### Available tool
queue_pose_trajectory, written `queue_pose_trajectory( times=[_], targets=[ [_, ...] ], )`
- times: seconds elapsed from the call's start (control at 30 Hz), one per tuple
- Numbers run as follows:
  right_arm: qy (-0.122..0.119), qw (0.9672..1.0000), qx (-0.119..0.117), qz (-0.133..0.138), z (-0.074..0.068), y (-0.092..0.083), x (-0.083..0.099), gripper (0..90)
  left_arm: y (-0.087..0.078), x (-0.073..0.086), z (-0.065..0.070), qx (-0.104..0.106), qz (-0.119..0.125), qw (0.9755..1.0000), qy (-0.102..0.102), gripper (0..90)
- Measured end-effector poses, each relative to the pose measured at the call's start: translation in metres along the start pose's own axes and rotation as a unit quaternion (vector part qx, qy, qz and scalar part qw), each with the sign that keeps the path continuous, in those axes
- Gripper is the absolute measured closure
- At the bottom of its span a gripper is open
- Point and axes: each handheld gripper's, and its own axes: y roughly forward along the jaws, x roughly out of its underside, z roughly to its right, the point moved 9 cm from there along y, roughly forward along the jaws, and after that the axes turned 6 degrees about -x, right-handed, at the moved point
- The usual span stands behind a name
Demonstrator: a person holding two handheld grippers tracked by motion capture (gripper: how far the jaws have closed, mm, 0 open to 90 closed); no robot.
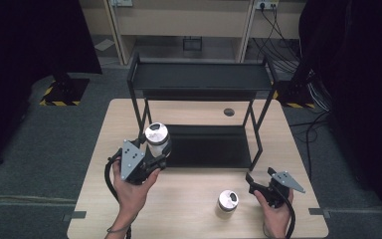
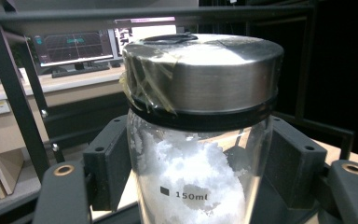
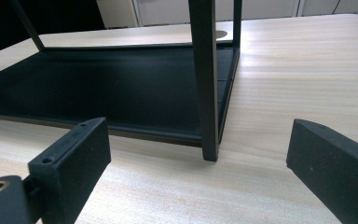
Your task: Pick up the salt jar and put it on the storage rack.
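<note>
High view: my left hand-held gripper (image 1: 151, 162) pinches a steel-lidded jar (image 1: 157, 138), lifted before the black rack (image 1: 199, 79); a second jar (image 1: 227, 201) stands just left of my right hand-held gripper (image 1: 256, 185).

Left gripper view: pads clamp the glass below the lid (image 2: 200, 74). Best kept upright and level going onto the shelf.

Right gripper view: jaws spread, empty, facing a rack leg (image 3: 206, 79) on the worktop (image 3: 298, 74).

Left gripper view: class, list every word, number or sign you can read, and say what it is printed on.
"150ml", after a small dark square mark: on the glass of the jar.
Monitor behind the rack: graphs and text too small and blurred to read.
Nothing else is readable.
</note>
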Motion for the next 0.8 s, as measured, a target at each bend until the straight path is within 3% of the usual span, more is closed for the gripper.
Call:
queue_pose_trajectory(
  times=[0.27, 0.8],
  targets=[
    [0.004, 1.0000, -0.002, 0.001, 0.001, 0.000, 0.000, 6.4, 0.015, -0.028, -0.005, -0.009, 0.010, 0.9999, 0.009, 30.6],
    [0.008, 1.0000, -0.003, 0.001, 0.002, 0.000, 0.000, 6.4, 0.031, -0.053, -0.010, -0.012, 0.007, 0.9998, 0.010, 30.6]
  ],
)
